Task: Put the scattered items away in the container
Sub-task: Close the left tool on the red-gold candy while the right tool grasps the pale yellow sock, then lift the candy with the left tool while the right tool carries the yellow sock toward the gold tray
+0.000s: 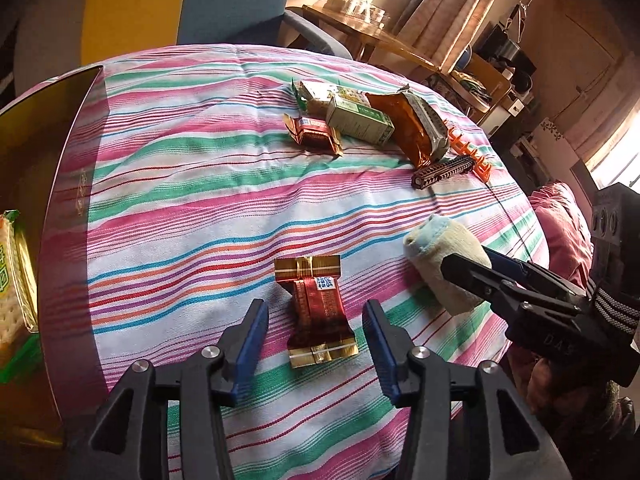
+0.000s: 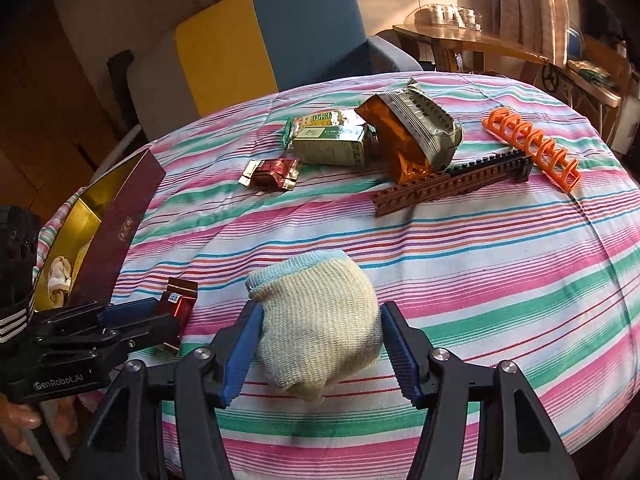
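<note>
A table point(image 1: 192, 184) under a pink, green and white striped cloth carries scattered items.

The left hand-held gripper point(image 1: 316, 344) has its blue-padded jaws apart, one on each side of a red and gold candy point(image 1: 314, 312) lying flat on the cloth; the pads do not touch it. The right hand-held gripper point(image 2: 320, 350) straddles a rolled cream sock point(image 2: 320, 324) with a pale blue cuff. The left pad sits against the sock; whether the right pad touches it I cannot tell.

Farther back lie a second candy point(image 1: 314, 133), a green box point(image 1: 358, 120), a green snack pack point(image 1: 316, 96), an orange packet point(image 1: 416, 126), a dark brick strip point(image 1: 442, 170) and an orange plastic rack point(image 1: 470, 150).

The container point(image 1: 70, 184), a maroon box with gold lining, stands at the table's left edge. The left wrist view shows a cracker pack point(image 1: 14, 280) inside it. The right wrist view instead shows a pale bundle point(image 2: 60, 280) inside.
</note>
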### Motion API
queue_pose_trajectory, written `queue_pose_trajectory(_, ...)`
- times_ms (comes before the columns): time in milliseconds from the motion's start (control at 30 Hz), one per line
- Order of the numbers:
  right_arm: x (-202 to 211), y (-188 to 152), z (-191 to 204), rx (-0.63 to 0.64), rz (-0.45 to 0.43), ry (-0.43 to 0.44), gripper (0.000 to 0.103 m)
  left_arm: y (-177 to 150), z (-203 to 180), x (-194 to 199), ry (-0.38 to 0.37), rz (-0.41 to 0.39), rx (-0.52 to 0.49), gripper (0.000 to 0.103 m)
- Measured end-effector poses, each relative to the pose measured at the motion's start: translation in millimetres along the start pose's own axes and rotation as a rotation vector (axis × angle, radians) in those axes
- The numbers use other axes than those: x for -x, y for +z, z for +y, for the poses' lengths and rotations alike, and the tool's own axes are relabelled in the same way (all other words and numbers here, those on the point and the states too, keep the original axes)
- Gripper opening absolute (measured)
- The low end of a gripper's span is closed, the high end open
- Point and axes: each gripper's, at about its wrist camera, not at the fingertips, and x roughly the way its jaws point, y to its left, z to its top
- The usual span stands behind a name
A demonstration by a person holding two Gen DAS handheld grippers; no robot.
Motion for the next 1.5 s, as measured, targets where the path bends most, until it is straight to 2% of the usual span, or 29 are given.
queue_pose_trajectory(33, 1.8, -1.5, -0.1, 0.0, -0.005, 0.008, 0.062, -0.9, -1.8, 1.1, 0.01, -0.005, -0.007, 0.05)
queue_pose_trajectory(167, 14.2, -6.9, -2.2, 0.004, -0.053, 0.044, 0.08, -0.9, -9.6, -1.6, 0.05, -0.015, -0.025, 0.051)
queue_pose_trajectory(267, 18.9, -7.6, -3.8, 0.046, -0.059, 0.053, 0.084, 0.6, -14.0, -7.3, 0.075, -0.011, -0.029, 0.051)
queue_pose_trajectory(400, 18.6, -2.5, -2.0, 0.134, -0.05, 0.065, 0.088, 6.1, -10.9, -13.4, 0.078, -0.004, 0.004, 0.05)
queue_pose_trajectory(533, 12.4, 2.5, 7.9, 0.237, -0.03, 0.084, 0.091, 7.9, -12.3, -15.5, 0.084, -0.003, -0.006, 0.05)
queue_pose_trajectory(633, 2.2, 4.6, 13.5, 0.277, 0.011, 0.063, 0.085, 6.3, -13.2, -15.5, 0.09, -0.009, -0.013, 0.05)
queue_pose_trajectory(733, -9.9, 6.7, 12.1, 0.262, 0.066, 0.029, 0.062, 5.6, -12.0, -15.6, 0.087, -0.014, -0.009, 0.05)
queue_pose_trajectory(1067, -11.0, 0.9, 7.5, 0.211, 0.046, 0.047, 0.061, 1.5, -14.8, -16.0, 0.1, -0.035, -0.04, 0.05)
queue_pose_trajectory(1300, -10.4, -1.1, 13.1, 0.213, 0.036, 0.011, 0.06, 0.3, -16.0, -15.2, 0.148, -0.041, -0.061, 0.037)
queue_pose_trajectory(1500, -17.8, -3.8, 15.5, 0.164, 0.067, 0.003, 0.059, -4.0, -13.6, -9.7, 0.139, -0.044, -0.068, 0.03)
